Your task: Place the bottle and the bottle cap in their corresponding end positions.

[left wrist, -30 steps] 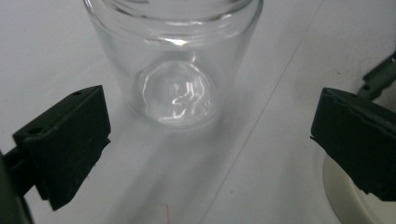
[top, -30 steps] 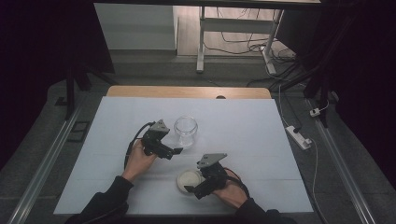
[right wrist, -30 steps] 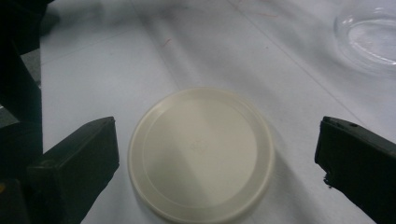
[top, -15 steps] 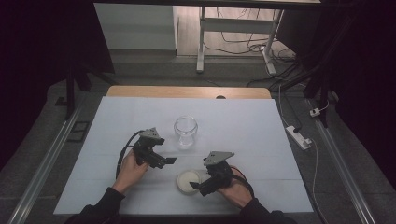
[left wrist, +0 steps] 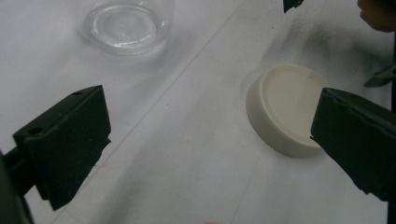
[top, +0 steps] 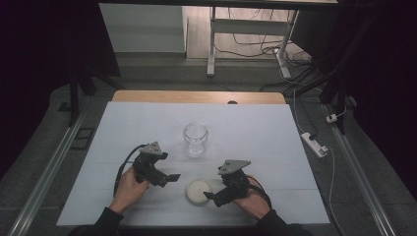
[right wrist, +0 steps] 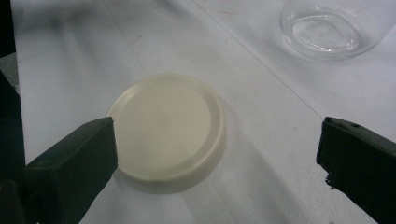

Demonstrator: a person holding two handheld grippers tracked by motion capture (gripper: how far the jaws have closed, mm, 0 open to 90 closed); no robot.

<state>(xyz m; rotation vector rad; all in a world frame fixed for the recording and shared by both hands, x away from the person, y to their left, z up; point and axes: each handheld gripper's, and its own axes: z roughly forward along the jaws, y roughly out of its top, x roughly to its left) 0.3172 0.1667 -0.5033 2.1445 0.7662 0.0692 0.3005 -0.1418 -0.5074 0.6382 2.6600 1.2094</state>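
The white table (top: 275, 132) takes most of the middle of the high view, and it is the largest thing here. On it, a little above the centre of the frame, stands a clear glass jar (top: 195, 137), upright and with its mouth open to the top. In the left gripper view its glass base (left wrist: 124, 25) appears at the upper left, and in the right gripper view at the upper right (right wrist: 327, 29).

Below the jar, in the lower middle of the high view, the left gripper (top: 169, 177) is held in the person's left hand (top: 129, 186); its jaws stand wide apart and hold nothing. To the right of it, the right gripper (top: 210, 197) sits in the right hand (top: 253, 201), and its jaws are also wide apart and empty.

Between the two grippers lies the smallest thing, a cream round lid (top: 198, 190), flat on the table and well apart from the jar. In the right gripper view the lid (right wrist: 168, 123) lies near the left jaw (whether they touch I cannot tell). In the left gripper view the lid (left wrist: 285, 107) is at the right, partly behind the right jaw.
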